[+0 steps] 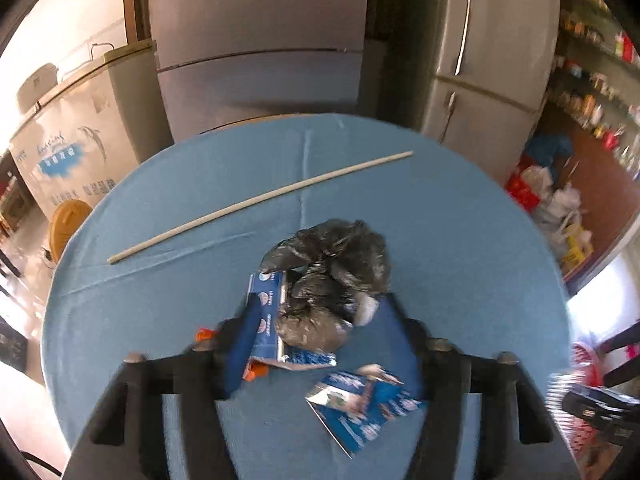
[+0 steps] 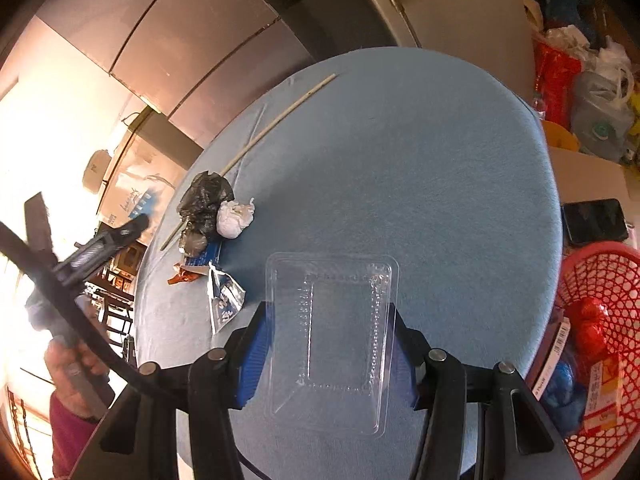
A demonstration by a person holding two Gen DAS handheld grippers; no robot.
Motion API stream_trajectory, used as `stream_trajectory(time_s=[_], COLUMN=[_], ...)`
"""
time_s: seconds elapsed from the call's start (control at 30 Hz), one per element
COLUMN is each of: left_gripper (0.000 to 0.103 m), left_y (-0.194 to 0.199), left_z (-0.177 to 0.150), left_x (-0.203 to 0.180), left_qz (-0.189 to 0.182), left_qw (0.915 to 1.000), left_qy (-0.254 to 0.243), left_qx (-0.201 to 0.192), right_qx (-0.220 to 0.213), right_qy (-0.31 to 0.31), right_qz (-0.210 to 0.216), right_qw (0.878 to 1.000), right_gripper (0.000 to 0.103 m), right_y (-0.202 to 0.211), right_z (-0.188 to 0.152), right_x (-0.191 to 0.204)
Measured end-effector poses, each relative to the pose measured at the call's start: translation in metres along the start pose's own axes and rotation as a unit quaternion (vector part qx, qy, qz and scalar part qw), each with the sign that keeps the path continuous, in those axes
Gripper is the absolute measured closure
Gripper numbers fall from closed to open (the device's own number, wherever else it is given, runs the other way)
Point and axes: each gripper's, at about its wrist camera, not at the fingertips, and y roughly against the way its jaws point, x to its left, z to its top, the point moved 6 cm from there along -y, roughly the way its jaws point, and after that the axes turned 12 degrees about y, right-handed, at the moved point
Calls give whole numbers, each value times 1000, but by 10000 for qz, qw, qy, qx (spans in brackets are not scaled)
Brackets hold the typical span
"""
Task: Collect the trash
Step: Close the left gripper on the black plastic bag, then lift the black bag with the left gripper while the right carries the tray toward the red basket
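Right gripper [image 2: 326,344] clamps clear tray [image 2: 332,340], lifted over table [image 2: 440,168] near edge; red basket [image 2: 608,280] by right edge already holds some trash (wrappers, box). Left gripper [image 1: 320,344] jaws released, nothing between pads, above black bag [image 1: 336,276] and blue wrappers [image 1: 362,404]. Left on table: bag, wrappers, white wad [image 2: 234,218], stick [image 1: 260,204]. Roughly partway.

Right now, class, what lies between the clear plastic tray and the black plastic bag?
In the right wrist view, a torn blue-and-silver wrapper lies between the clear plastic tray and the black plastic bag, on the blue tablecloth.
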Motion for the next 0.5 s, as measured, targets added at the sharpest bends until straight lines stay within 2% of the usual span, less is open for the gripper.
stream_trajectory(time_s=[0.17, 0.33, 0.4, 0.47, 0.5], left_gripper=[39, 39, 39, 54, 66], left_y=[-51, -88, -95, -99, -102], left_z=[10, 26, 29, 29, 27], left_x=[-13, -13, -13, -11, -10], left_qz=[100, 334, 310, 155, 100], left_qw=[9988, 9974, 9974, 9977, 9975], left_qy=[-152, -145, -125, -22, 4], left_qx=[464, 629, 640, 658, 699], right_qx=[116, 176, 194, 240, 260], right_qy=[-136, -160, -140, -142, -147], right_qz=[-69, -25, 0, 43, 70], right_qw=[9998, 9997, 9997, 9996, 9995], right_gripper=[46, 46, 46, 46, 46], right_y=[-8, -19, -23, -28, -31], right_z=[-3, 1, 1, 1, 1], right_x=[-15, -22, -23, -24, -25])
